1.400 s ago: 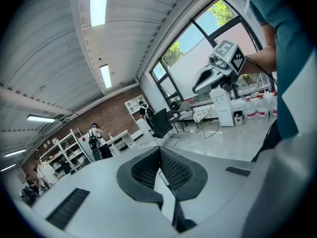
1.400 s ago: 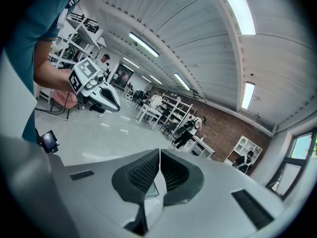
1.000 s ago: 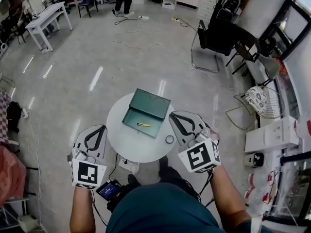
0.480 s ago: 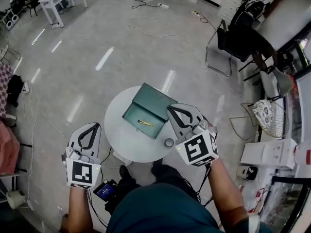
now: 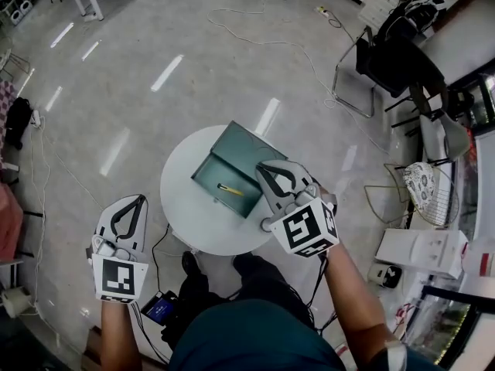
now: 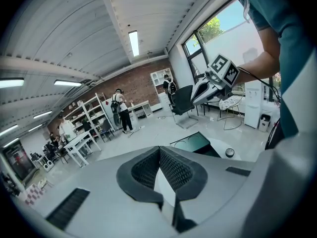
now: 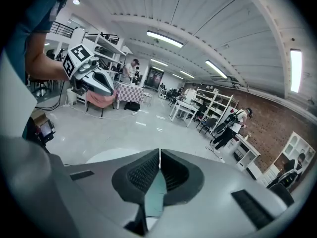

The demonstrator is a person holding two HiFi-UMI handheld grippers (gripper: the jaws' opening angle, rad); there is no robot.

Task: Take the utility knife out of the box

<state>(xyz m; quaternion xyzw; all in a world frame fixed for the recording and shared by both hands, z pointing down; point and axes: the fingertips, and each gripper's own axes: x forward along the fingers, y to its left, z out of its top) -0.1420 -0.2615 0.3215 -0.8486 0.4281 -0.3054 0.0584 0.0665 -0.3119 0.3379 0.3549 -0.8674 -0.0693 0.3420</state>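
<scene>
Round desk [image 5: 182,207], box [image 5: 244,147] w/ utility knife [image 5: 230,189]; left tool [image 5: 141,200] & right tool [image 5: 261,168] closed, empty. Right may shove knife if unopened.

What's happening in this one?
A person stands over a small round table with a tool in each hand. An open green box sits on the table, and a yellow utility knife lies inside it, untouched. In the head view the right tool is over the right side of the box, shut and empty. The left tool is off the table's left edge, also shut and empty.
</scene>
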